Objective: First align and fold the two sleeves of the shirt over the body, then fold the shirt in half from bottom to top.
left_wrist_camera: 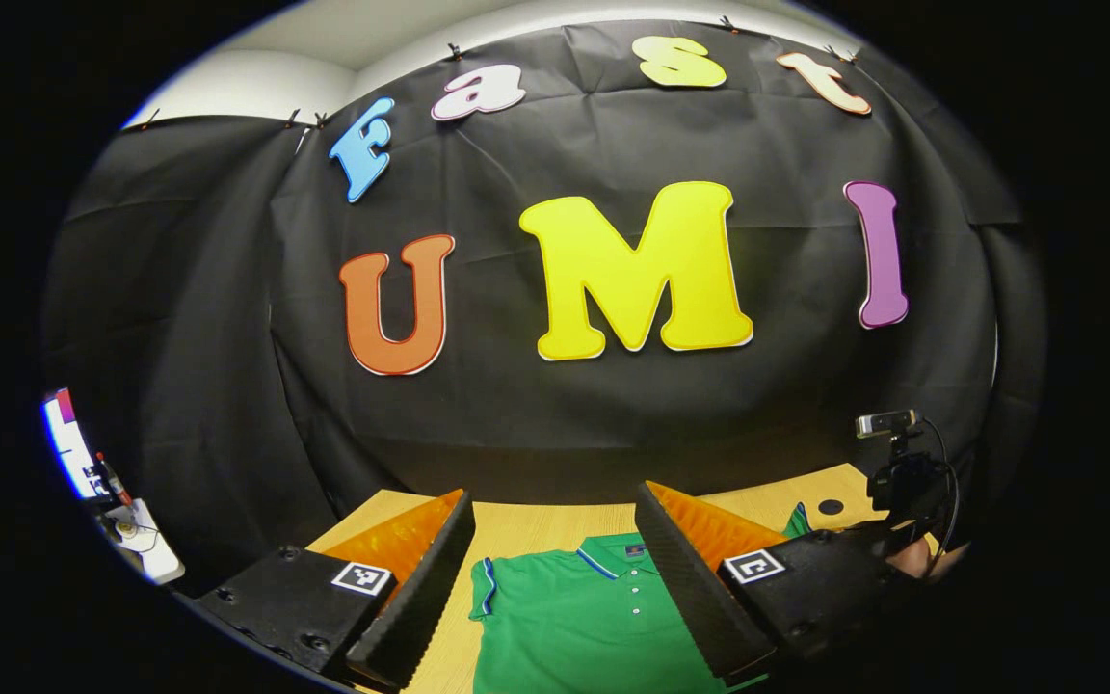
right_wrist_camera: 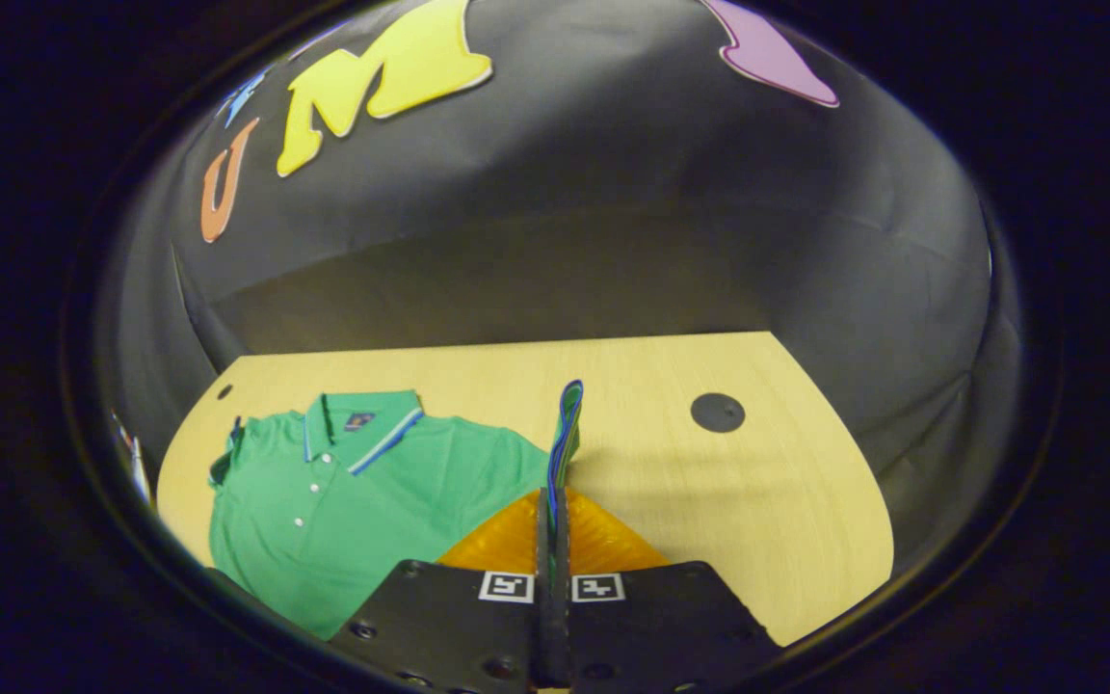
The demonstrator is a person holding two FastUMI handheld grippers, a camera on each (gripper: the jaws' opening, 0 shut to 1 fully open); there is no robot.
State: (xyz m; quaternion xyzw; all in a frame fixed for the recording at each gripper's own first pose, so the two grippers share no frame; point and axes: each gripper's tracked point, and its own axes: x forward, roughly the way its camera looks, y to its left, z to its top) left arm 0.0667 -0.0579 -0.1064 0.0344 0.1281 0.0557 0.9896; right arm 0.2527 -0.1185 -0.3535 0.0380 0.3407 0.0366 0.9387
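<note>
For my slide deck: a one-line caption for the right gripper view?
Right tongs shut on the green polo shirt's sleeve, lifted above the wooden table.

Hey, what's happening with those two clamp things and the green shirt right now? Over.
Left hand-held gripper open, above the shirt. Right hand-held gripper shut on the sleeve, its edge lifted. Shirt flat on the table, unfolded. Nothing in the way.

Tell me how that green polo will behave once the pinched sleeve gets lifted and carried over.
Likely floppy: the sleeve stands in a thin folded edge above the shut right gripper. The shirt lies flat on the table, so it probably drags. Looks light.
</note>
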